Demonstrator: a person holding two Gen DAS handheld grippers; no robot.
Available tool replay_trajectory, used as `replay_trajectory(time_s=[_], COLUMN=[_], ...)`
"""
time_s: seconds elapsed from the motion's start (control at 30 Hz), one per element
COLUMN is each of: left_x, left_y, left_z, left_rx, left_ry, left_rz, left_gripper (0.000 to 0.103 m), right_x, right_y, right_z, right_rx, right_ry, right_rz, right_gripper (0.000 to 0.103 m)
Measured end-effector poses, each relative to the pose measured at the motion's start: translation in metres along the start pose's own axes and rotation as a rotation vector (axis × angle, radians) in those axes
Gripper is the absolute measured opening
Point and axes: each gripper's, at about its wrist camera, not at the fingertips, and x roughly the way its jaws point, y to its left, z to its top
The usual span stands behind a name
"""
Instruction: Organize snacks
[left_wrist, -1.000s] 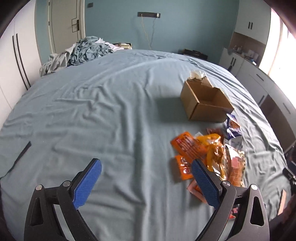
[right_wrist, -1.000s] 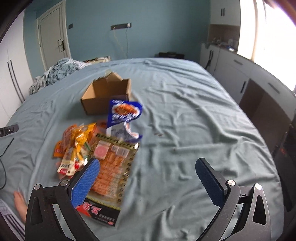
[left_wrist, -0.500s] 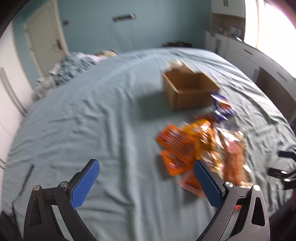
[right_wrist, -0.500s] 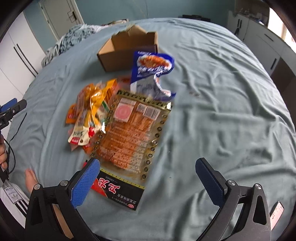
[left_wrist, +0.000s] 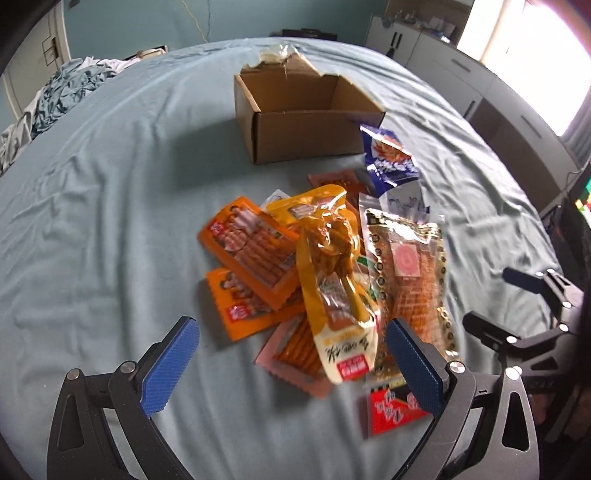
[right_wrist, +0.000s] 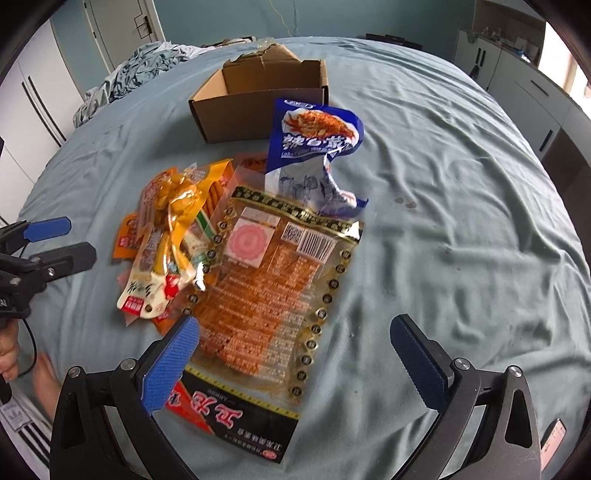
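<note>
A: What has been changed since the earlier frames?

B: Both claws have been brought closer over the snack pile; the packets are seen larger, and the cardboard box (left_wrist: 303, 110) is now nearer in the left view.

A: How is the left claw (left_wrist: 291, 365) held?

B: Its blue pads are spread wide apart and nothing is gripped. The yellow packet (left_wrist: 332, 280) is framed between them, and the right pad is overlapped in view with the edge of the large clear packet (left_wrist: 413, 273); contact cannot be told.

A: And the right claw (right_wrist: 295, 365)?

B: It is likewise held wide apart with nothing clamped. Its left pad is seen over the lower corner of the large clear packet (right_wrist: 273, 295); whether it is touched cannot be told.

A: Where are the snacks placed?

B: They are heaped on the bed (right_wrist: 461, 221), just at 6 o'clock of the box. A blue packet (right_wrist: 314, 147) is leaned at the box's near right corner, and orange packets (left_wrist: 255, 251) are laid at 9 o'clock of the yellow one.
</note>
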Motion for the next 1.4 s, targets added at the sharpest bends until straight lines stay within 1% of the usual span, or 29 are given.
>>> replay_trajectory(time_s=[0.1, 0.17, 0.3, 0.37, 0.4, 0.53, 0.6, 0.67, 0.7, 0.73, 0.77, 0.8, 0.87, 0.93, 0.97, 1.03, 1.13, 1.17, 1.2, 1.23, 1.27, 1.3, 1.33, 1.37, 1.4], left_x=[0.012, 0.022, 0.043, 0.055, 0.059, 0.078, 0.082, 0.083, 0.083, 0.082, 0.082, 0.081, 0.08, 0.076, 0.074, 0.071, 0.06, 0.059, 0.059, 0.057, 0.057, 0.055, 0.054, 0.051, 0.049], left_y=[-0.011, -0.017, -0.02, -0.02, -0.019, -0.016, -0.016, -0.019, -0.02, -0.023, -0.024, -0.025, -0.029, -0.035, -0.037, -0.039, -0.045, -0.042, -0.041, -0.039, -0.038, -0.036, -0.033, -0.032, -0.033], left_z=[0.004, 0.006, 0.011, 0.012, 0.013, 0.014, 0.015, 0.017, 0.018, 0.019, 0.02, 0.02, 0.021, 0.022, 0.023, 0.025, 0.027, 0.029, 0.03, 0.029, 0.029, 0.03, 0.029, 0.03, 0.03], left_rx=[0.027, 0.046, 0.051, 0.057, 0.055, 0.027, 0.025, 0.036, 0.039, 0.04, 0.035, 0.024, 0.027, 0.047, 0.046, 0.038, 0.048, 0.043, 0.037, 0.03, 0.026, 0.023, 0.02, 0.019, 0.025], left_ry=[0.017, 0.028, 0.067, 0.094, 0.105, 0.16, 0.161, 0.158, 0.156, 0.154, 0.159, 0.167, 0.174, 0.169, 0.169, 0.165, 0.145, 0.143, 0.14, 0.136, 0.131, 0.125, 0.117, 0.109, 0.098], left_rz=[-0.028, -0.021, -0.032, -0.034, -0.041, -0.083, -0.087, -0.094, -0.096, -0.108, -0.159, -0.178, -0.171, -0.183, -0.198, -0.215, -0.22, -0.221, -0.229, -0.241, -0.253, -0.257, -0.261, -0.266, -0.269], left_gripper=[0.103, 0.103, 0.103, 0.101, 0.098, 0.094, 0.094, 0.086, 0.078, 0.059, 0.05, 0.048, 0.045, 0.034, 0.031, 0.02, 0.018, 0.018, 0.018, 0.018, 0.017, 0.017, 0.017, 0.017, 0.017], right_x=[0.006, 0.01, 0.018, 0.023, 0.027, 0.043, 0.052, 0.063, 0.068, 0.074, 0.081, 0.089, 0.101, 0.111, 0.114, 0.121, 0.137, 0.144, 0.148, 0.151, 0.151, 0.146, 0.142, 0.137, 0.133], right_y=[-0.004, -0.005, -0.009, -0.01, -0.01, -0.012, -0.01, -0.008, -0.008, -0.007, -0.007, -0.006, -0.006, -0.009, -0.011, -0.016, -0.029, -0.038, -0.044, -0.051, -0.057, -0.062, -0.064, -0.068, -0.072], right_z=[0.005, 0.009, 0.02, 0.027, 0.031, 0.046, 0.053, 0.058, 0.061, 0.064, 0.067, 0.07, 0.077, 0.085, 0.088, 0.095, 0.104, 0.105, 0.106, 0.106, 0.105, 0.104, 0.104, 0.104, 0.103], right_rx=[0.013, 0.007, -0.002, -0.005, -0.002, 0.008, -0.005, -0.022, -0.024, -0.021, -0.017, -0.015, -0.007, 0.023, 0.036, 0.069, 0.131, 0.182, 0.219, 0.256, 0.275, 0.281, 0.278, 0.278, 0.285], right_ry=[-0.012, -0.019, -0.045, -0.047, -0.052, -0.066, -0.072, -0.071, -0.073, -0.076, -0.073, -0.066, -0.057, -0.056, -0.055, -0.049, -0.001, 0.021, 0.038, 0.051, 0.049, 0.028, 0.019, 0.01, -0.001], right_rz=[-0.006, -0.015, -0.051, -0.069, -0.069, -0.05, -0.057, -0.063, -0.058, -0.048, -0.034, -0.02, -0.007, 0.022, 0.038, 0.072, 0.121, 0.163, 0.194, 0.23, 0.253, 0.271, 0.271, 0.258, 0.255], right_gripper=[0.103, 0.103, 0.103, 0.103, 0.103, 0.103, 0.103, 0.103, 0.103, 0.103, 0.103, 0.103, 0.103, 0.103, 0.103, 0.103, 0.103, 0.101, 0.096, 0.075, 0.068, 0.063, 0.052, 0.044, 0.042])
